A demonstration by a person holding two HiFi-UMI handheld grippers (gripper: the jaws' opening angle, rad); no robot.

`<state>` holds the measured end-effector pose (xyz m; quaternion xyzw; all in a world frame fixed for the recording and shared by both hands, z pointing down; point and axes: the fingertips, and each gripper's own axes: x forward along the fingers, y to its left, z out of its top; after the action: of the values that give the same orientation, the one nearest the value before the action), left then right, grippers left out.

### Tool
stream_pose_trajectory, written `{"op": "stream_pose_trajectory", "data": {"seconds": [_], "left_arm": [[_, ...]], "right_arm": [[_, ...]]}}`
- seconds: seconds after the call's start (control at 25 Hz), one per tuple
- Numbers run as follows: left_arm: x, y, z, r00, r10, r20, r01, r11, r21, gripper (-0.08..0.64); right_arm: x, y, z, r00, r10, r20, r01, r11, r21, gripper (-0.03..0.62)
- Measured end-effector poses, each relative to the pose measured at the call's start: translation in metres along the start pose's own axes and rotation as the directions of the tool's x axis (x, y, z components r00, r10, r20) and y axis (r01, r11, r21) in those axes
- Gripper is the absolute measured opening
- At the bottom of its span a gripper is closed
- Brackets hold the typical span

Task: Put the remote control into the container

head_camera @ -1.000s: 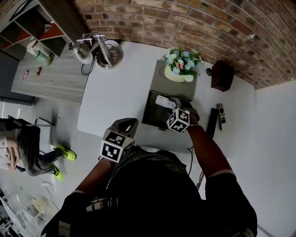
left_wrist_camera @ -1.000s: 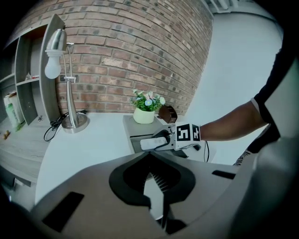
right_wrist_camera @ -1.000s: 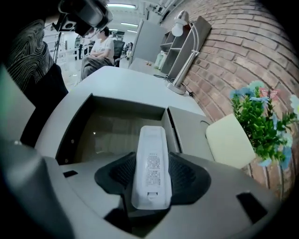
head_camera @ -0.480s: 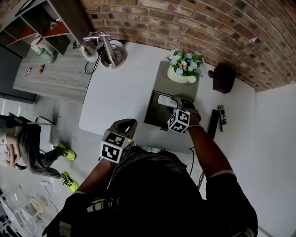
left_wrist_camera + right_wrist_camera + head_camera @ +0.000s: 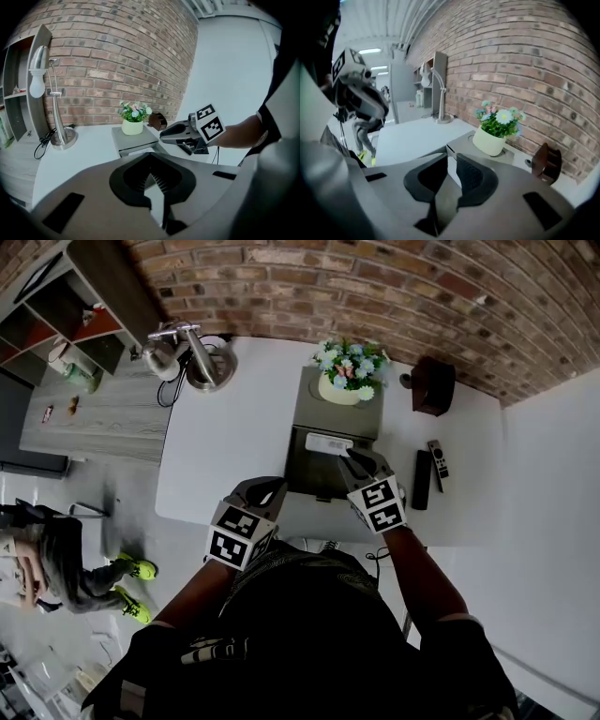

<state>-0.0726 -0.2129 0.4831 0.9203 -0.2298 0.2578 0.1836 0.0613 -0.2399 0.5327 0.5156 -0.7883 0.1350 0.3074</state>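
White plastic remote control (image 5: 328, 442) is lying in the grey container (image 5: 302, 476) on the desk (image 5: 234, 427), looking light, stiff, slick, best pinched across its narrow sides, right claw (image 5: 350, 461) hovering near it, empty jaws just closing, now slightly apart, left claw (image 5: 266, 490) sitting closed, empty.

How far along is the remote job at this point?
Done: a white remote lies inside the grey container. In hand: nothing. The right gripper hovers just above the remote, its jaws having just been closing with nothing between them, and the left gripper holds nothing. Possibly left: two black remotes lie on the table beside the container.
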Motion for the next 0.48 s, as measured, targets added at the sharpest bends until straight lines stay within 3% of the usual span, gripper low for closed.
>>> {"op": "stream_pose_trajectory", "data": {"seconds": [0.04,0.12,0.24,0.32,0.36,0.48], "left_arm": [[0.000,-0.004,0.005,1.000,-0.011,0.010,0.011,1.000,0.008,0.005],[0.000,-0.010,0.014,0.999,-0.031,0.034,0.031,0.999,0.012,0.005],[-0.002,-0.016,0.023,0.996,-0.052,0.069,0.052,0.999,0.002,0.005],[-0.004,-0.018,0.026,0.995,-0.059,0.079,0.058,0.998,0.009,0.005],[-0.005,-0.020,0.027,0.995,-0.062,0.082,0.061,0.998,0.013,0.005],[-0.006,-0.023,0.030,0.993,-0.072,0.089,0.071,0.997,0.021,0.005]], "right_arm": [[-0.014,0.000,0.005,0.999,-0.005,0.042,0.002,0.997,0.076,0.039],[-0.040,0.001,0.012,0.992,-0.007,0.123,-0.025,0.966,0.258,0.009],[-0.077,0.003,0.016,0.970,-0.027,0.244,-0.102,0.858,0.503,0.008],[-0.097,0.004,0.014,0.960,-0.066,0.274,-0.112,0.804,0.584,0.008],[-0.104,0.006,0.011,0.958,-0.083,0.273,-0.103,0.792,0.602,0.008],[-0.119,0.016,0.002,0.959,-0.117,0.256,-0.065,0.794,0.604,0.008]]}}
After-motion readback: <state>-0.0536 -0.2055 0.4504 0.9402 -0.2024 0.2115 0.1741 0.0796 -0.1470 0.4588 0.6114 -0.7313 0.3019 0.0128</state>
